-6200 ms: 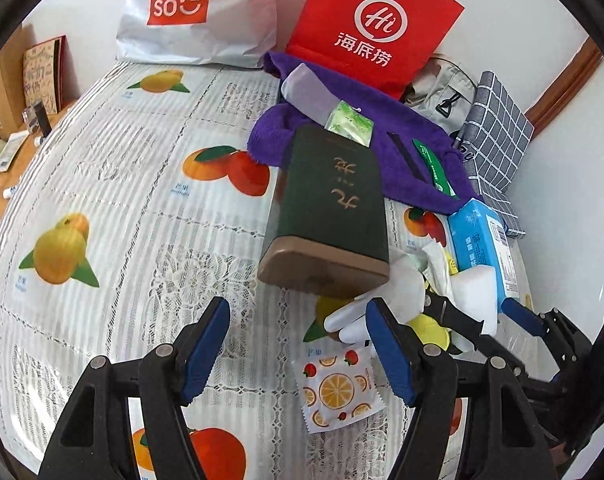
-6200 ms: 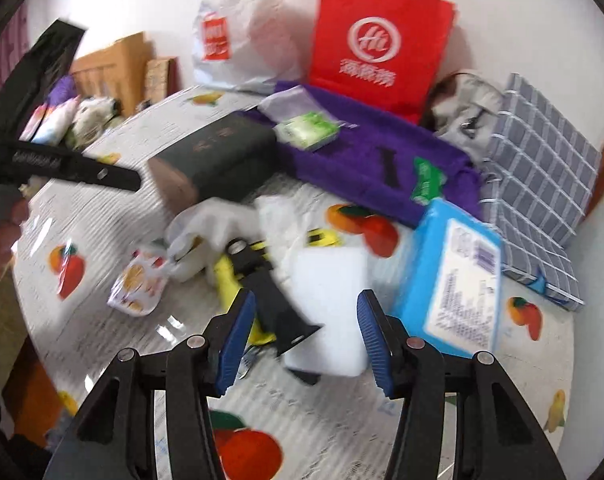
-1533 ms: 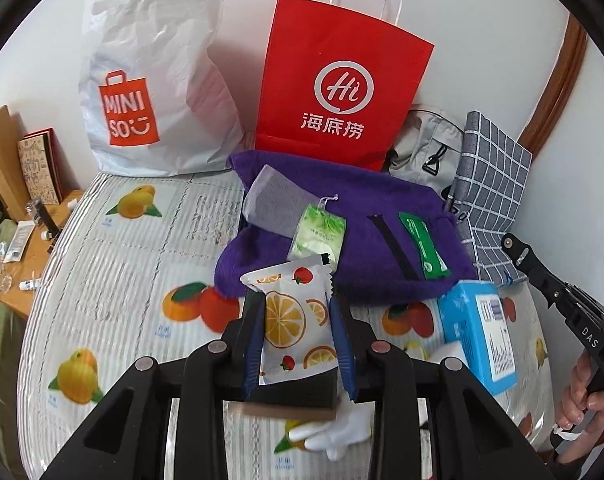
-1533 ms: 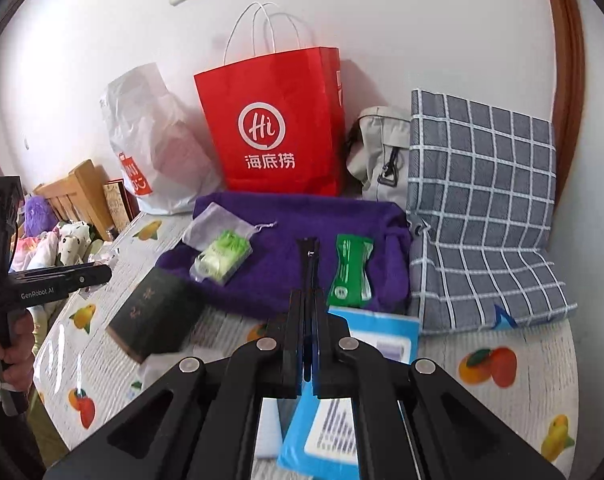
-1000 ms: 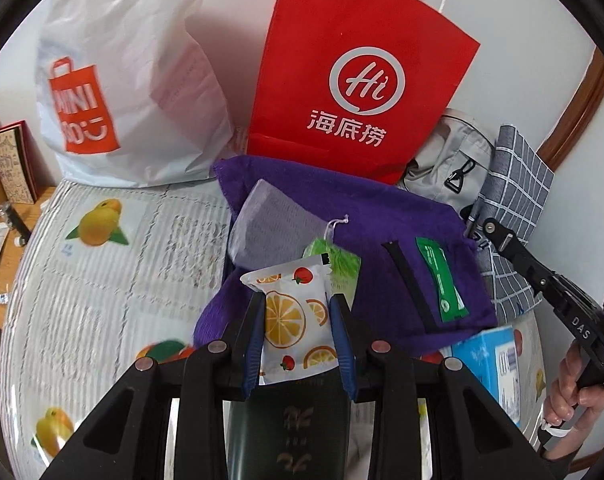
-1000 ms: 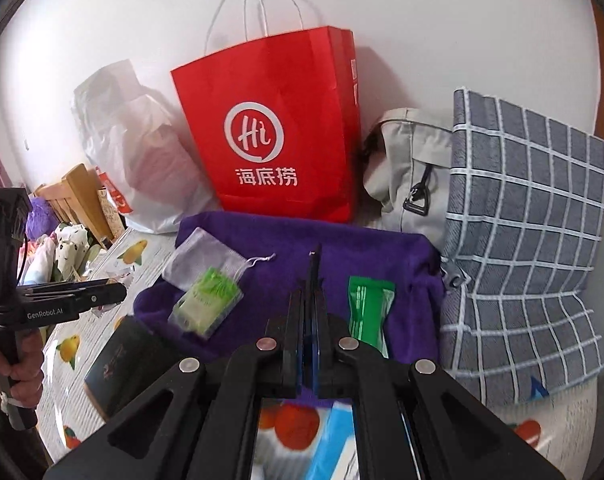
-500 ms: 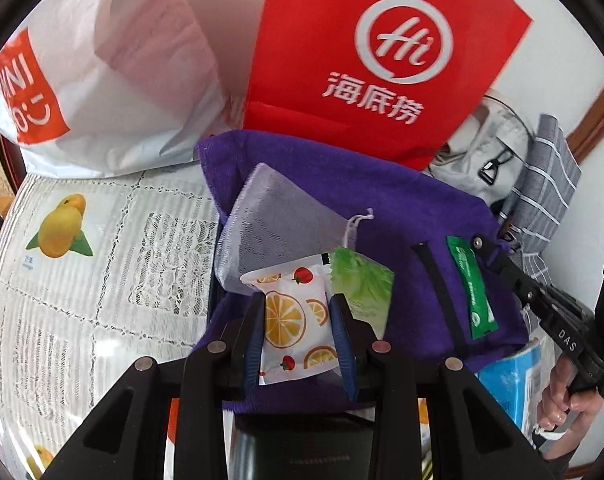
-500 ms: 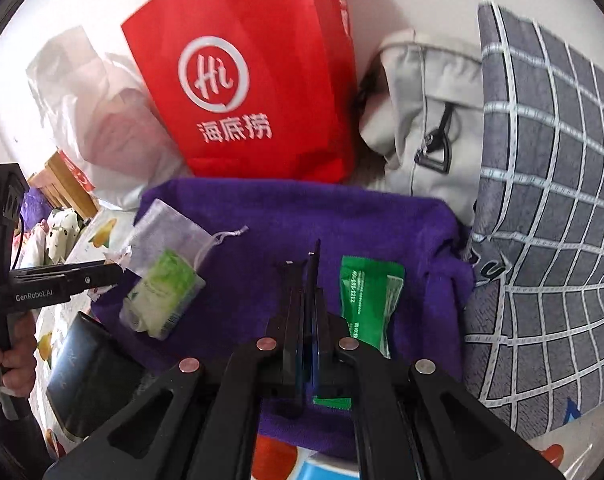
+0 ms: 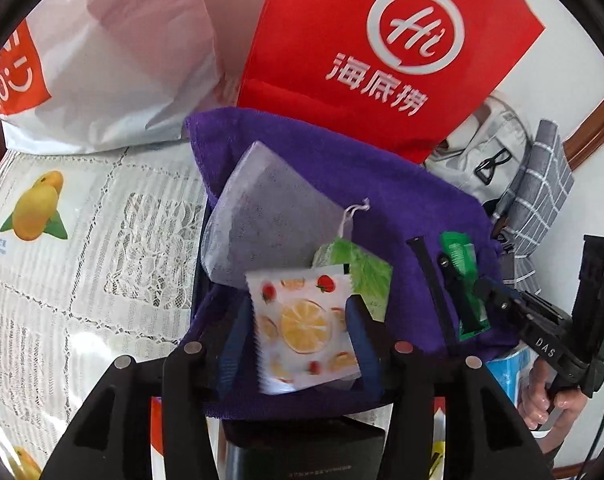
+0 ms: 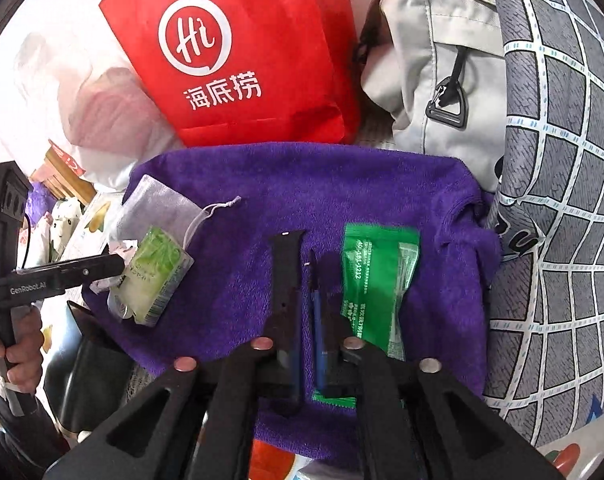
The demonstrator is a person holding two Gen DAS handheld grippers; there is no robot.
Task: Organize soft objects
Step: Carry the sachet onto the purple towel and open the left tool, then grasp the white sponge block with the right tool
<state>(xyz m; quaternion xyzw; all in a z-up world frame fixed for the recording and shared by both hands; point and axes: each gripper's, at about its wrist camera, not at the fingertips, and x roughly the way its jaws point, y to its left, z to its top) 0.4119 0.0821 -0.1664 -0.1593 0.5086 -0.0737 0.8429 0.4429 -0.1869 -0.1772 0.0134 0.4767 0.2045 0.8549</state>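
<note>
A: Packets go on the purple towel (image 9: 385,200). Is that the step now?
B: I think so. The left gripper (image 9: 298,340) is opening, and the orange-print packet (image 9: 305,320) sits loose between its jaws over the towel.
A: And the right gripper (image 10: 309,328)?
B: Opening too, empty, between the black watch strap (image 10: 288,280) and the green packet (image 10: 375,276). Next, lift both away gently.

Purple towel (image 10: 341,192), spread flat at the table's far edge, carries: grey drawstring pouch (image 9: 262,216) at its left edge; green-leaf packet (image 10: 154,276); fruit-printed sachet (image 9: 305,328) overlapping it; black strap (image 10: 286,280); green sachet (image 10: 375,276) toward the right edge.
</note>
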